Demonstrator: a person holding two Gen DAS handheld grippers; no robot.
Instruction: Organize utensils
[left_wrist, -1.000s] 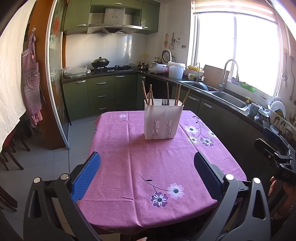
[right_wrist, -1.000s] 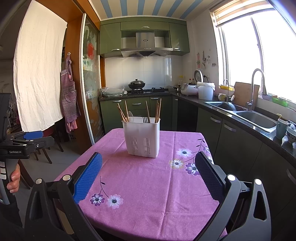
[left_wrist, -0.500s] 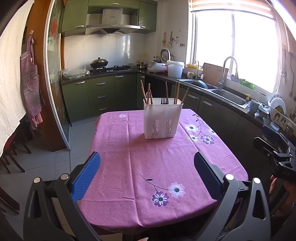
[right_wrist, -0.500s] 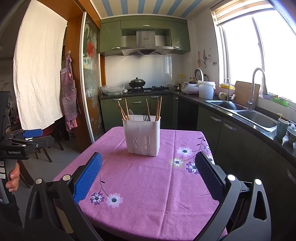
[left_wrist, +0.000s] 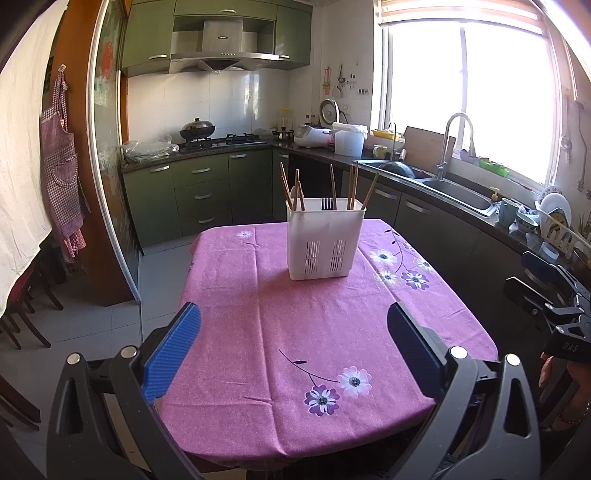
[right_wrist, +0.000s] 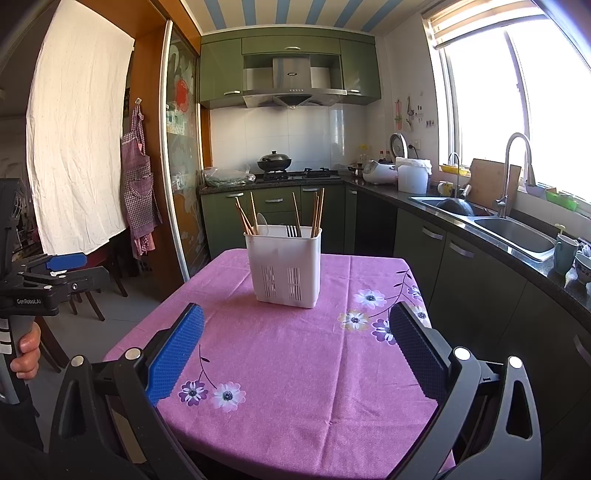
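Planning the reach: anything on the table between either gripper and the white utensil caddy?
Nothing visible. Only bare pink tablecloth lies between the open left gripper and the utensil caddy, and likewise ahead of the open right gripper. Chopsticks and a fork stand inside the caddy.

Blown-out window (left_wrist: 469, 96) daylight, fisheye-warped edges

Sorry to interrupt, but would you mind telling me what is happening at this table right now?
A person holds a two-finger gripper in each hand, facing a table with a purple flowered cloth. Neither the left gripper nor the right gripper holds anything; both are open and short of the white utensil holder. Wooden chopsticks, a black fork and a pale spoon stand in it. Nothing has been picked up yet.
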